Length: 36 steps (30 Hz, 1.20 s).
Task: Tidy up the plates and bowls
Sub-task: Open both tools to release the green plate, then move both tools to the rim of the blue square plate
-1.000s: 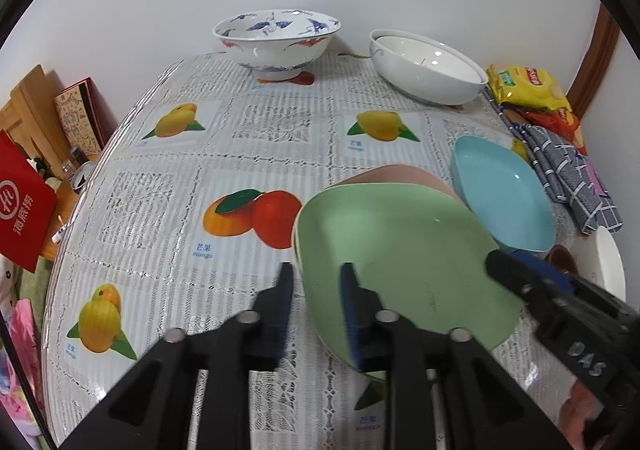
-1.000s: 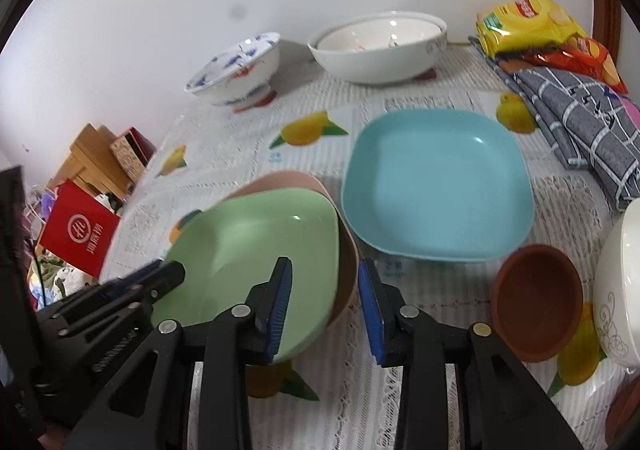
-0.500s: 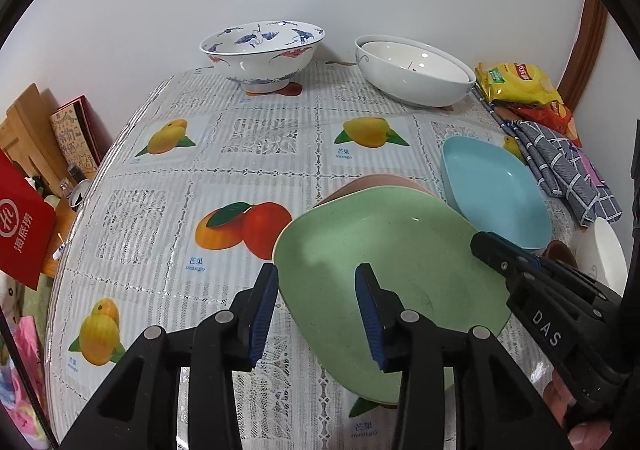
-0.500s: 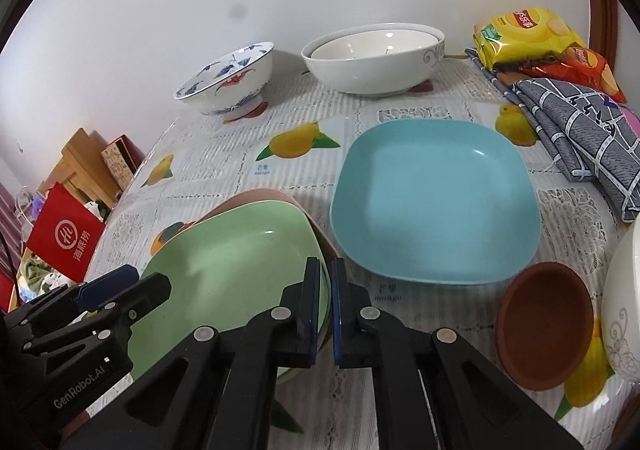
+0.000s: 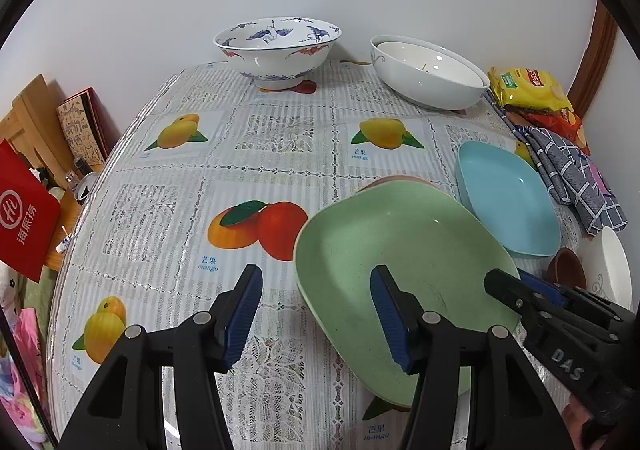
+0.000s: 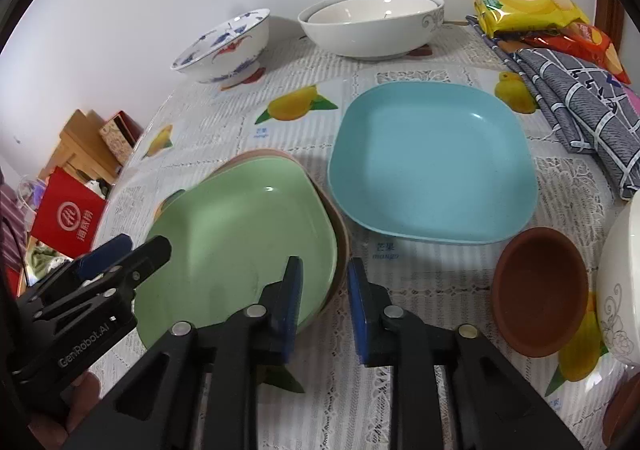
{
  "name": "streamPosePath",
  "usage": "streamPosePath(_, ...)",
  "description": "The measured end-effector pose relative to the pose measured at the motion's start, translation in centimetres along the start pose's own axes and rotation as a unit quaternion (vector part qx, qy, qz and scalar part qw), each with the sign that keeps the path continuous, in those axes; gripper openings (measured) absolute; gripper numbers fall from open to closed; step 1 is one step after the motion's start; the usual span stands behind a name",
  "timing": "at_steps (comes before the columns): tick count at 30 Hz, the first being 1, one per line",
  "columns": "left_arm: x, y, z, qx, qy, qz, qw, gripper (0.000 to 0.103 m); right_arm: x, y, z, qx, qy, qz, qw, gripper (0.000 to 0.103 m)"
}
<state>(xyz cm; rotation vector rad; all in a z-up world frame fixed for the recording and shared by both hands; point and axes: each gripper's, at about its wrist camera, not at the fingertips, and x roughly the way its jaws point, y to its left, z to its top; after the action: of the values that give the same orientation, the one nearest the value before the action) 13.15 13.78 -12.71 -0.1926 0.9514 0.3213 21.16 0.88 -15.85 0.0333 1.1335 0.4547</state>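
Left claw (image 5: 316, 314) opening astride green plate (image 5: 400, 250) edge, blue plate (image 5: 504, 198) beside.

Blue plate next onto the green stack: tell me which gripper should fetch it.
Probably the right gripper: the blue plate lies just ahead of its opening, empty jaws. The left gripper sits beyond the green plate.

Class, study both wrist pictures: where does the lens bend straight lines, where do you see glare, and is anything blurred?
Left wrist view: dark corner vignette, the table edge bows strongly, small highlights glint inside the white bowl. Right wrist view: same fisheye bulge, a bright glint on the green plate, soft shadow beside the blue plate; both frames look sharp.
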Motion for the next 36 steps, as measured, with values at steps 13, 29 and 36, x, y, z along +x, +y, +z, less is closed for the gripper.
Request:
streamPosePath(13, -0.4, -0.3, 0.3, 0.007, -0.004, -0.005, 1.0, 0.054, -0.9, -1.1, 0.5, 0.019, -0.055, 0.003, 0.998, 0.034)
streamPosePath(29, -2.2, -6.8, 4.7, 0.061, -0.032, -0.037, 0.9969, 0.054, -8.0, -7.8, 3.1, 0.08, -0.124, -0.063, 0.987, 0.055)
streamPosePath(36, -0.8, -10.1, 6.9, 0.077, -0.038, -0.045, 0.9953, 0.054, -8.3, -9.5, 5.3, 0.061, -0.136, -0.105, 0.983, 0.062)
